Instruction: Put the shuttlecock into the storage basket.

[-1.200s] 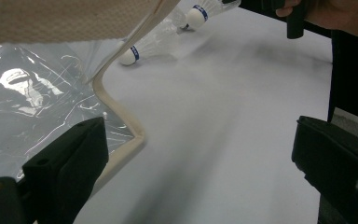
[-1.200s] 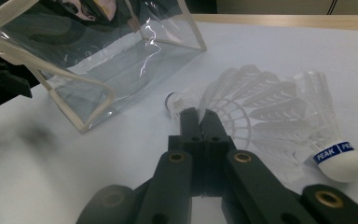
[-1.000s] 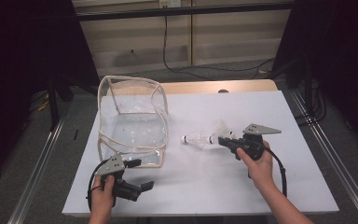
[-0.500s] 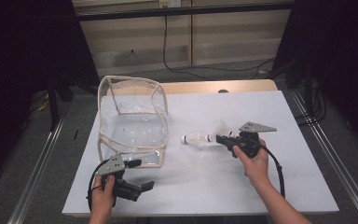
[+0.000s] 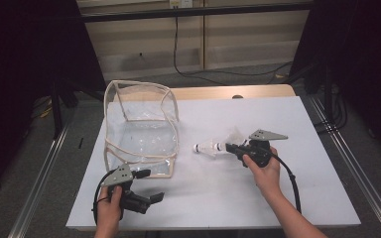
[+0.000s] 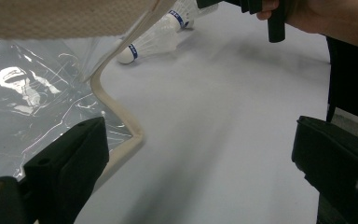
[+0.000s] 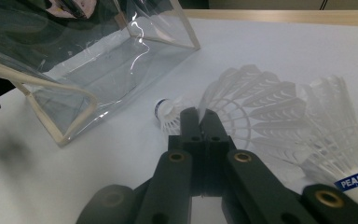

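Now right gripper [image 7: 200, 116] clamped shut on shuttlecock [image 7: 242, 109] feathers; left gripper [image 6: 196, 154] wide, clear bag [image 6: 37, 107] just ahead-left.

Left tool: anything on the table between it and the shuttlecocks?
Nothing. In the left gripper view, bare white table runs from the left tool to the shuttlecocks; the clear bag's trim sits off to one side.

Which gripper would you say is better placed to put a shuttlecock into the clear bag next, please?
The right gripper: its shut jaws already sit at the shuttlecocks, beside the clear bag. The left gripper, jaws open, is at the bag's near corner, apart from them.
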Tool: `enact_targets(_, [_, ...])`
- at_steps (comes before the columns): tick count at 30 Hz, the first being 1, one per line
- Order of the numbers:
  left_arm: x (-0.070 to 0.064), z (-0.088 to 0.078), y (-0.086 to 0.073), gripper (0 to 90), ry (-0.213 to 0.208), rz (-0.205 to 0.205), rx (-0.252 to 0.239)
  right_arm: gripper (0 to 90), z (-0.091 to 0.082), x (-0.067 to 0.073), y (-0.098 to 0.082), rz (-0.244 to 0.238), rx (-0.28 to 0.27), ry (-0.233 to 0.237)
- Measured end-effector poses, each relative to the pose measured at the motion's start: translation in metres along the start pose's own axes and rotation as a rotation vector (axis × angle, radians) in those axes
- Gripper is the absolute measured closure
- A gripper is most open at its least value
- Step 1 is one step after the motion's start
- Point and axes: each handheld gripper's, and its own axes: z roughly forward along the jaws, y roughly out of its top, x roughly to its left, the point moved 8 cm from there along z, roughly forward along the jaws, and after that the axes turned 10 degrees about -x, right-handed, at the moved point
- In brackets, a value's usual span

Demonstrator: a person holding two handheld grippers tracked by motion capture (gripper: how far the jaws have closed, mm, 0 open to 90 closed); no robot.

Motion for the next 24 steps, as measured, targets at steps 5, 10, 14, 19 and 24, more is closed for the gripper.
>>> enact_targets(5, [0.000, 0.001, 0.000, 4.1, -0.001, 0.000, 0.001, 90.0, 0.004, -0.001, -0.002, 0.004, 0.002, -0.008])
enact_targets(10, [0.000, 0.001, 0.000, 4.1, -0.002, 0.000, 0.002, 90.0, 0.011, 0.000, -0.006, 0.006, 0.009, -0.013])
enact_targets(14, [0.000, 0.001, 0.000, 4.1, -0.004, -0.002, 0.001, 90.0, 0.016, 0.000, -0.008, 0.017, 0.012, -0.011])
enact_targets(19, [-0.001, 0.001, 0.000, 4.1, -0.004, -0.003, 0.001, 90.0, 0.023, 0.003, -0.011, 0.019, 0.020, -0.003])
enact_targets(24, [-0.001, 0.002, -0.001, 4.1, -0.008, -0.004, 0.002, 90.0, 0.029, 0.006, -0.011, 0.012, 0.033, 0.001])
